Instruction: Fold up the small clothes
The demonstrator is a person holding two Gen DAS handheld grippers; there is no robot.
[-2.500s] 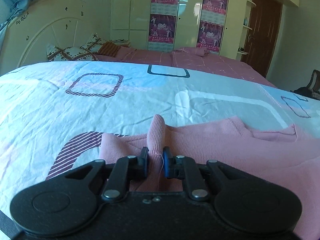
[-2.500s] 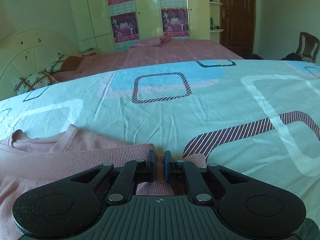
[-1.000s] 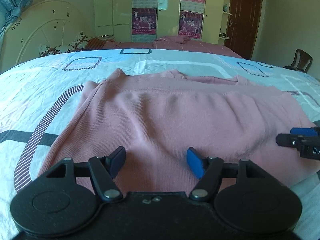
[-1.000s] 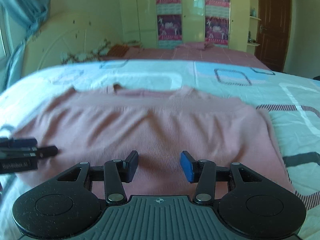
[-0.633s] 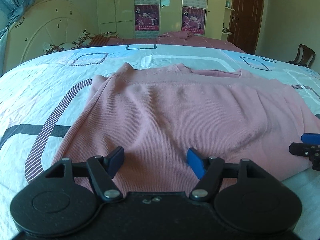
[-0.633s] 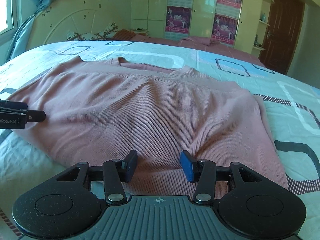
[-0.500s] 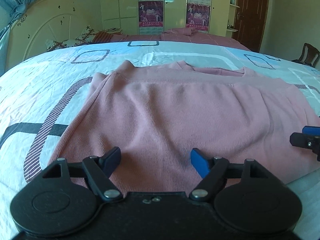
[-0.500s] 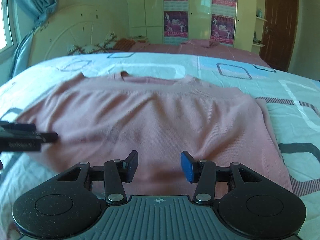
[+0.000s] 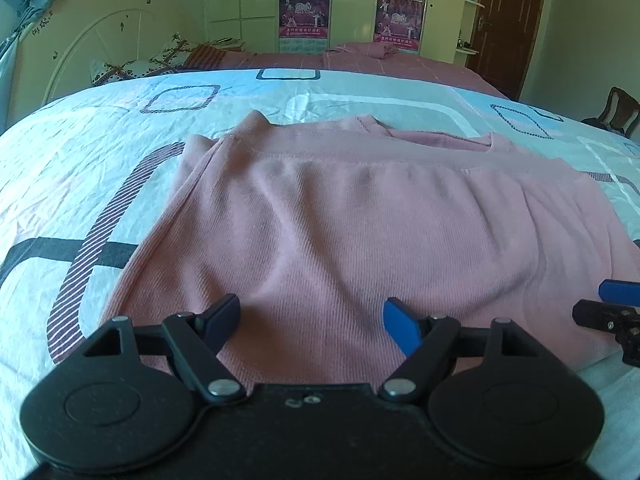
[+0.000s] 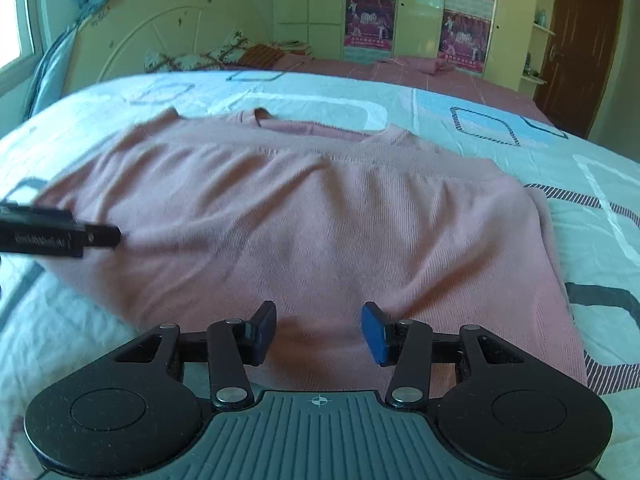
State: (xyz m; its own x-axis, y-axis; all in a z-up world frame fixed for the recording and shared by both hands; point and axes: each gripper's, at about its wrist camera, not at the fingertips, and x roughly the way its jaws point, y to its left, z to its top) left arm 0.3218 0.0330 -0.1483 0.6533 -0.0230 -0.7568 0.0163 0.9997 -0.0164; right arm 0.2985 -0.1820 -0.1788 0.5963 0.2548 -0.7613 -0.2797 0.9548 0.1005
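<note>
Since a couple of seconds ago both grippers have let go of the far edge they were pinching and pulled back to the near side, so the pink sweater (image 9: pixel 352 232) now lies folded over on itself, spread flat across the bedsheet (image 9: pixel 80 152) with the patterned squares and stripes. The left gripper (image 9: pixel 312 318) has just been opening its jaws over the last second and they stand wide now, hovering over the near hem of the sweater with nothing pinched between them, just fabric underneath. The right gripper (image 10: pixel 319 330) sits at a medium gap, also over the near hem and not clamping anything as far as I can see. In the left wrist view the sweater fills the middle, with the neckline up at 12 o'clock and the tip of the right gripper poking in at 3 o'clock by the sweater's right edge. In the right wrist view it's mirrored: the left gripper's finger comes in at 9 o'clock and is a bit blurred over the sweater's left side. Far back at 12 o'clock there's a wardrobe (image 9: pixel 248 4) with posters (image 9: pixel 305 12) on it, a white headboard (image 9: pixel 100 32) at about 10 o'clock with pillows (image 9: pixel 136 66) beside it, and a brown door (image 9: pixel 508 20) at 1 o'clock.
</note>
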